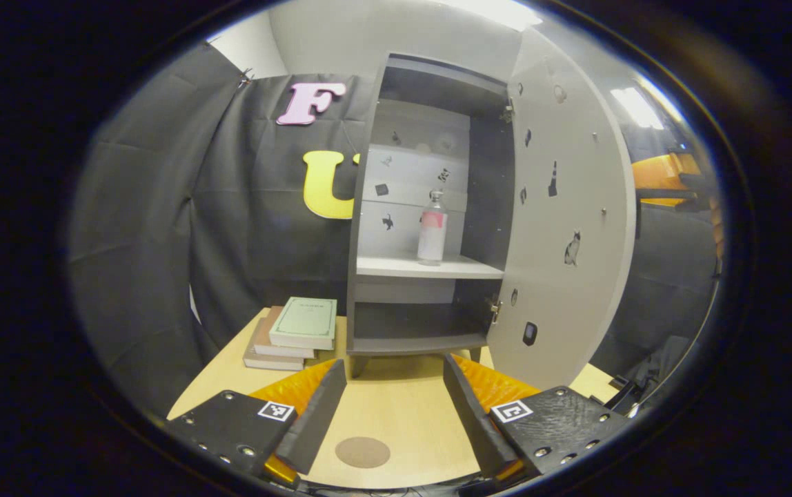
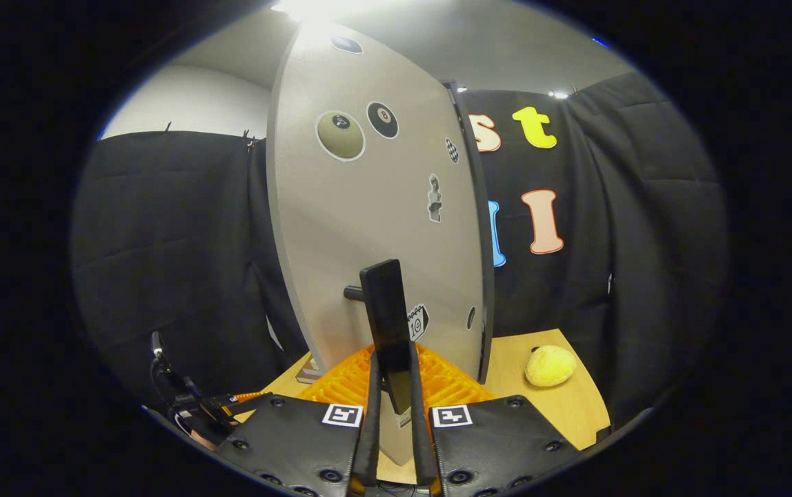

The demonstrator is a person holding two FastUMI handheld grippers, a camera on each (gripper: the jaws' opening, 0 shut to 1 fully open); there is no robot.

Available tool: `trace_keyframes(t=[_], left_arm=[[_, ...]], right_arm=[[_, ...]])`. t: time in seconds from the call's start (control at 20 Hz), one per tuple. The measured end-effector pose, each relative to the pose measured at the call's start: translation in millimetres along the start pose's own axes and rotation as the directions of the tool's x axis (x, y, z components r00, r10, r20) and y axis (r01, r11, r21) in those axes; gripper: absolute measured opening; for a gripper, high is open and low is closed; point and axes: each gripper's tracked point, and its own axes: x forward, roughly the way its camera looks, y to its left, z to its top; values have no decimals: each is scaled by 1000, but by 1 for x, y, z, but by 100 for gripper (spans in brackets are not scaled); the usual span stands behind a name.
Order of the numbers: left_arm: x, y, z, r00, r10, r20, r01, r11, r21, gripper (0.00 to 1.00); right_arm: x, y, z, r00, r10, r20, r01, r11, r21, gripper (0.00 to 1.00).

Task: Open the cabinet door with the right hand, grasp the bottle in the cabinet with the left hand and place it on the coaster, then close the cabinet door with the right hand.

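Two books (image 1: 294, 331) lie stacked flat at the left of the pale wood-grain table (image 1: 396, 407), the top one with a matte green cover. Left gripper (image 1: 392, 404): black wedge-shaped fingers spread wide, nothing between them, orange ribbed bodies behind. On the table between the fingers lies the coaster (image 1: 362, 452), a flat brown disc. Beyond stands the cabinet (image 1: 430, 207), dark grey shell, paler back panel and shelf. The bottle (image 1: 432, 229) stands upright on the middle shelf toward its right side, long axis vertical, neck up, translucent body with a pink label. The cabinet door (image 1: 565, 228) is swung open at right, smooth grey, dotted with stickers.

Right gripper (image 2: 392, 386): fingers pinched narrow on the door handle (image 2: 385, 324), a black flat bar. A fuzzy yellow rounded toy (image 2: 549, 365) rests on the table at right.
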Motion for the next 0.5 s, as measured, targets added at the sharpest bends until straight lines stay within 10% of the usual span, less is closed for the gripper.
trace_keyframes(t=[0.5], left_arm=[[26, -12, 2, 998, -62, -23, 62, 998, 10, 88]], right_arm=[[-15, -66, -1, 992, -129, 3, 129, 992, 10, 11]])
